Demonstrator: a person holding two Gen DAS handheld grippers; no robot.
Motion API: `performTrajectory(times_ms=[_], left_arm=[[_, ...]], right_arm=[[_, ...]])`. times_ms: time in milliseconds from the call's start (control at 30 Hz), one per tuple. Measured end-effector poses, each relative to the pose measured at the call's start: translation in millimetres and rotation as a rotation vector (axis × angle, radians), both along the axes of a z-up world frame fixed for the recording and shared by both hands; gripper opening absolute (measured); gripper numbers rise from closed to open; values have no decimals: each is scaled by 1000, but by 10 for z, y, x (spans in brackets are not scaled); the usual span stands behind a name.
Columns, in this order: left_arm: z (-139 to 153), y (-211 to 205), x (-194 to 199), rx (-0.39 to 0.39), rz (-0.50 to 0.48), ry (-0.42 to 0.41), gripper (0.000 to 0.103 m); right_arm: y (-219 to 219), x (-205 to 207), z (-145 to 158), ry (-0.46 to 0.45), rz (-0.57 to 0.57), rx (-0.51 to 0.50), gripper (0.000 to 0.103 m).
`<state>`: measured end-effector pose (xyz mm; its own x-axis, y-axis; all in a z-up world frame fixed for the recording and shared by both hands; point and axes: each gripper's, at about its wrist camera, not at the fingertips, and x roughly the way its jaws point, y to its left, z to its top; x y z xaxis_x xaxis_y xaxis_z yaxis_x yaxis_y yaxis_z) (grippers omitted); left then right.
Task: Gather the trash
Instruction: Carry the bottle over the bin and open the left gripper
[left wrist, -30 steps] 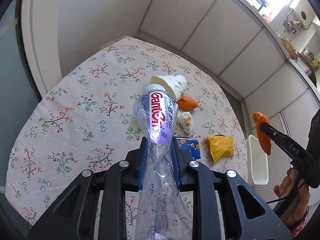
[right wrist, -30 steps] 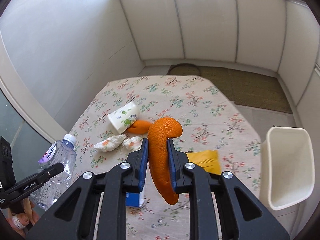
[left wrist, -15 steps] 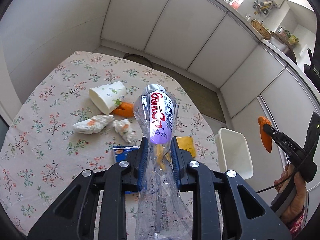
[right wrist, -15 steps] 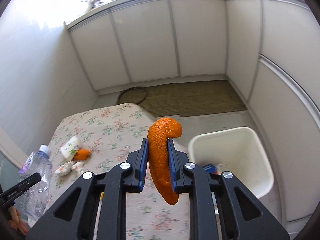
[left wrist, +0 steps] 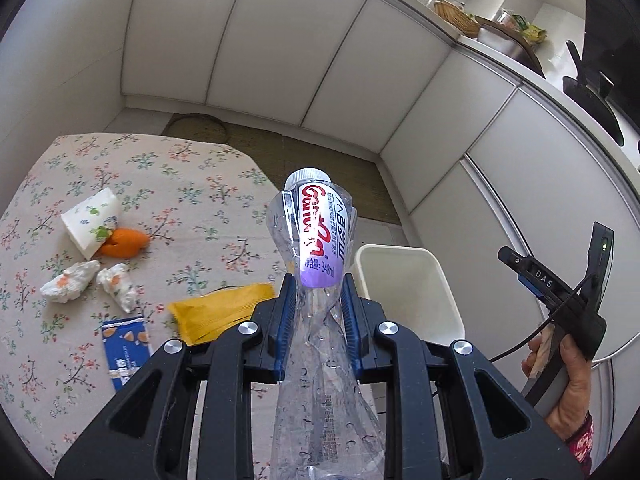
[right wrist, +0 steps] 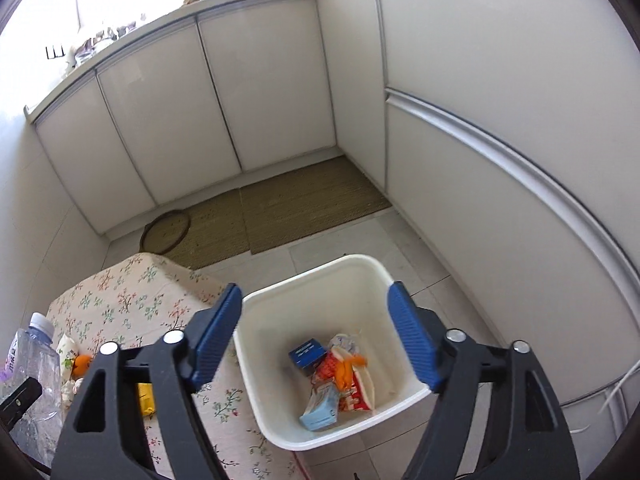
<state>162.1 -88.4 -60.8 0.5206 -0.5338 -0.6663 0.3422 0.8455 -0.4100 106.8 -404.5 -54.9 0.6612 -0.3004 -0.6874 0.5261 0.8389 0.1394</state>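
Between the left gripper's (left wrist: 316, 312) fingers a crushed plastic bottle (left wrist: 318, 240) is clamped. The right gripper's (right wrist: 316, 336) fingers have just been opening and stand apart, empty, above the white bin (right wrist: 280, 432), where orange peel (right wrist: 345, 372) lies among the trash beside the table (right wrist: 120, 300).

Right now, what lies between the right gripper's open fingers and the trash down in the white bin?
Nothing: in the right wrist view the right gripper stands open above the white bin, with only air between its fingers and the trash at the bottom.
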Motion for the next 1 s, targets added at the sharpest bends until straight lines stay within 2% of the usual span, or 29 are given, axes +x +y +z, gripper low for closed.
performTrajectory(times_ms=[167,333,633,833,900,1000], left_arm=[[54,-450,27,-14,-69,-5,22],[128,-952,-1,-5,-144,-32,22],[173,-1975,4,14,-280,-61,22],[171,-2627,108,91,-335,-92,24],[158,-2734,131,120,-335,-102,25],[136,-2832,129,151,-338,-107,44]], right_arm=[[-133,-197,114,1,-69,-65,88],[-353,-410,159,56,-165,-140,91],[-791,-749,80,146,-298,-156,91],[-1012,-891,-1,182,-348,-147,91],[-1072,-925,-25,185,-361,-140,91],[-1140,-953,-42,181,-376,-127,91]])
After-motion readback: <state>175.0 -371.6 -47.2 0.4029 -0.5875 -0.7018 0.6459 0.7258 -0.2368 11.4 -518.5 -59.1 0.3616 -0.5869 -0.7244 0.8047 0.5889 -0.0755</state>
